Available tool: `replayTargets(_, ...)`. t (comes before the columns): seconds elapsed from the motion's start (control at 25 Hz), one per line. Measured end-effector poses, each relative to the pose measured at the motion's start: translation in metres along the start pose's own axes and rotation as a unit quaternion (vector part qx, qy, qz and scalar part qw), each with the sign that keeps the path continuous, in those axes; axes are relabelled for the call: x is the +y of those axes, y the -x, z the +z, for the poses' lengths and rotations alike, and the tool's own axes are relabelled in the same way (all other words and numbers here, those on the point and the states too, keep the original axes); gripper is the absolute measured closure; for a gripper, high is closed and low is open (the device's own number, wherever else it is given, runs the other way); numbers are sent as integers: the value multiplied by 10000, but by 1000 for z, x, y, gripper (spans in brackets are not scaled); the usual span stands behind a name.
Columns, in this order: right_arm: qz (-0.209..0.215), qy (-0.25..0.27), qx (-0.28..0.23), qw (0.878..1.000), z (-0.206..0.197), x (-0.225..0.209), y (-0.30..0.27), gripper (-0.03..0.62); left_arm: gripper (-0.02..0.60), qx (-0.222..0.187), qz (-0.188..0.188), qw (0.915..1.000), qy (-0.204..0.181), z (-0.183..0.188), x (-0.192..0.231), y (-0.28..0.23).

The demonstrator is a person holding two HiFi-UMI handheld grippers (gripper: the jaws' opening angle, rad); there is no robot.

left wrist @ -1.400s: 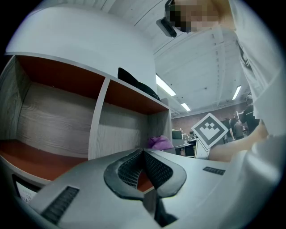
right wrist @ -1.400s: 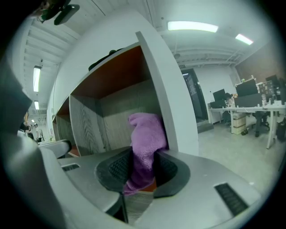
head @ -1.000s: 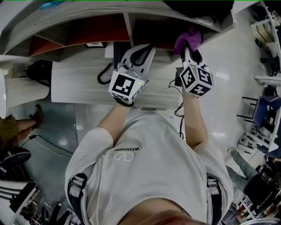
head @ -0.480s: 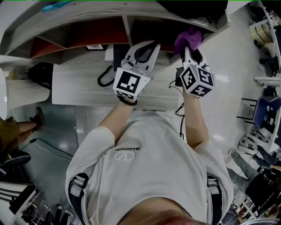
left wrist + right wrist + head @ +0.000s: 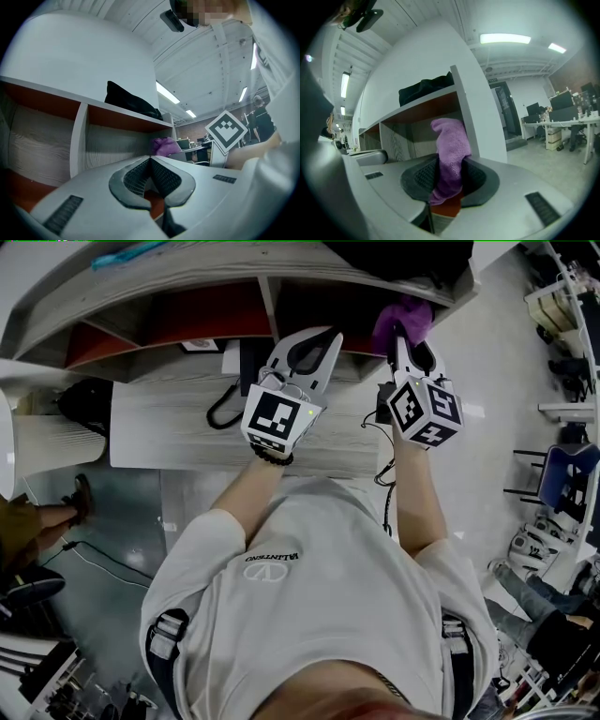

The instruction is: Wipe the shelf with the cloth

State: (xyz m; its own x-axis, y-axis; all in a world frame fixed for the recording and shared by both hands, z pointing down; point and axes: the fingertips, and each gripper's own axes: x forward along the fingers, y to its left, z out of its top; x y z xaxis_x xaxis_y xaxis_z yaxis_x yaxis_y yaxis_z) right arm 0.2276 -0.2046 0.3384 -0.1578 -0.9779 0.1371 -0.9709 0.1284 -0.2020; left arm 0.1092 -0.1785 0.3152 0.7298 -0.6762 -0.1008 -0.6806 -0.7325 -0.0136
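Now my right gripper (image 5: 451, 163) clamps the purple cloth (image 5: 451, 138) at the shelf (image 5: 202, 310), one o'clock; left gripper (image 5: 150, 160) fingers (image 5: 135, 177) together, empty. Best pressed flat, swept evenly.

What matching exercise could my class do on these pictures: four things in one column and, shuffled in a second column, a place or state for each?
Things
1. purple cloth
2. left gripper
3. black fabric bundle
4. black looped cable

Places or states
A. lying on the pale wood-grain desk
B. clamped in the right gripper
C. jaws together, nothing held
D. on top of the wooden shelf

Pairs: 1-B, 2-C, 3-D, 4-A
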Motion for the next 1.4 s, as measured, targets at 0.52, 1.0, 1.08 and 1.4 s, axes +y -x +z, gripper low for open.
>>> replayTargets(0.52,60,58,-152,9998,23,9,1,491,581,32,-7,10000,8,-3,4,8)
replayTargets(1.0,78,130,-236,9996,42,16,1,491,581,-5,-46,10000,-13,0,6,12)
replayTargets(1.08,74,131,-235,9996,42,18,-2,491,581,-6,-52,10000,6,-1,9,14)
replayTargets(1.4,72,119,-274,9995,48,21,0,491,581,3,-24,10000,-3,1,11,18)
